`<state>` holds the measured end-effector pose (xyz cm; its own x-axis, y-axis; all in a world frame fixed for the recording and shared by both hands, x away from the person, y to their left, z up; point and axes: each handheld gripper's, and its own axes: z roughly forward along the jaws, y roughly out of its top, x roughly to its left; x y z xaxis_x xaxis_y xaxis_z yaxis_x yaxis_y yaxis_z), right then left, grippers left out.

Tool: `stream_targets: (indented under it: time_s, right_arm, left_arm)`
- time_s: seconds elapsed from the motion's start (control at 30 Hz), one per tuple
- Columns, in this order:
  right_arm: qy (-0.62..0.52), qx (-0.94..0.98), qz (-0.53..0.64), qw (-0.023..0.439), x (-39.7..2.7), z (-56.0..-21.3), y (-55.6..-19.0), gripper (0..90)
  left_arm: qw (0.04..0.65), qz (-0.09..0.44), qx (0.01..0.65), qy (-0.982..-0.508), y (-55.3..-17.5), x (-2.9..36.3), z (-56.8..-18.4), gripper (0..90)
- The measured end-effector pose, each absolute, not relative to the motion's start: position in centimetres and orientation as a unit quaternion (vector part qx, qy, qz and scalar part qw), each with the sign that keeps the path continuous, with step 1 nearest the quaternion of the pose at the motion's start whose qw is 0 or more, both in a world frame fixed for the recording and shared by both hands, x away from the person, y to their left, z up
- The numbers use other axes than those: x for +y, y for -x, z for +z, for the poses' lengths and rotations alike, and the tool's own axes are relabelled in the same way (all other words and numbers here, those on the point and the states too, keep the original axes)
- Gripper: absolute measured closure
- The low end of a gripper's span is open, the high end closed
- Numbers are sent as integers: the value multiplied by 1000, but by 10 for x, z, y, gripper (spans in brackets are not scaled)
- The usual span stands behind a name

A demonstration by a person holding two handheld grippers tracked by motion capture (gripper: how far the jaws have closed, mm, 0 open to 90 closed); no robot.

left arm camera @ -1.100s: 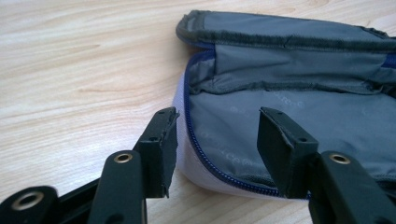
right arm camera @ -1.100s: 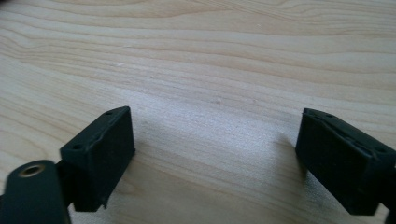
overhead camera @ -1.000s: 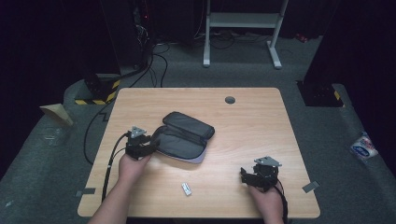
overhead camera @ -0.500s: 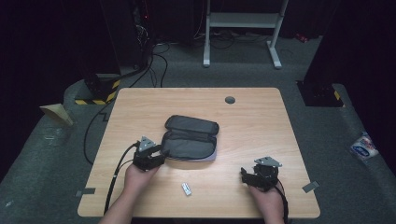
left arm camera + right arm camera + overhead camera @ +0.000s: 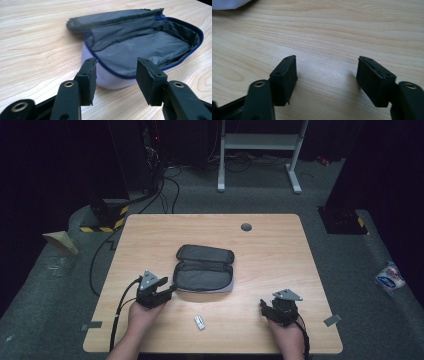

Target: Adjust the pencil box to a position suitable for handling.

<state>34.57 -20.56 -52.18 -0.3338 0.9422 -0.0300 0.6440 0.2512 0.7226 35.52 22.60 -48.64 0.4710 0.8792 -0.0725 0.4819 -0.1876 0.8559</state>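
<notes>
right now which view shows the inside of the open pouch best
The left gripper view: the open pouch sits close, with grey lining, blue zipper edge and folded-back lid plain to see. The high view shows the whole pouch small and dark. The right gripper view catches just a pale corner.

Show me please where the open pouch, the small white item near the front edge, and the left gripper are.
open pouch [image 5: 204,276]: high view, on its grey inner lining.
small white item [image 5: 200,322]: high view, on its middle.
left gripper [image 5: 115,75]: left gripper view, midway between its fingertips, just before the pouch's pale rim.
</notes>
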Motion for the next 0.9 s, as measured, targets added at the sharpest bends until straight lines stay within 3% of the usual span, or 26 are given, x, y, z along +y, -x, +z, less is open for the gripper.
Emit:
stream_targets:
  time_s: [0.2, 0.3, 0.43, 0.9]
  right_arm:
    - [-517, 754, 328, 238, -200, -517, -343, 404]
    - [-512, 752, 339, 239, -196, -514, -341, 405]
    - [-513, 742, 356, 246, -186, -510, -339, 393]
    - [-507, 744, 378, 217, -152, -499, -365, 441]
  left_arm:
    - [421, 245, 493, -721, -357, 241, -491, 517]
    - [412, 251, 513, -710, -358, 247, -494, 614]
    - [403, 247, 511, -718, -363, 251, -502, 651]
    - [388, 257, 528, -710, -380, 248, -511, 640]
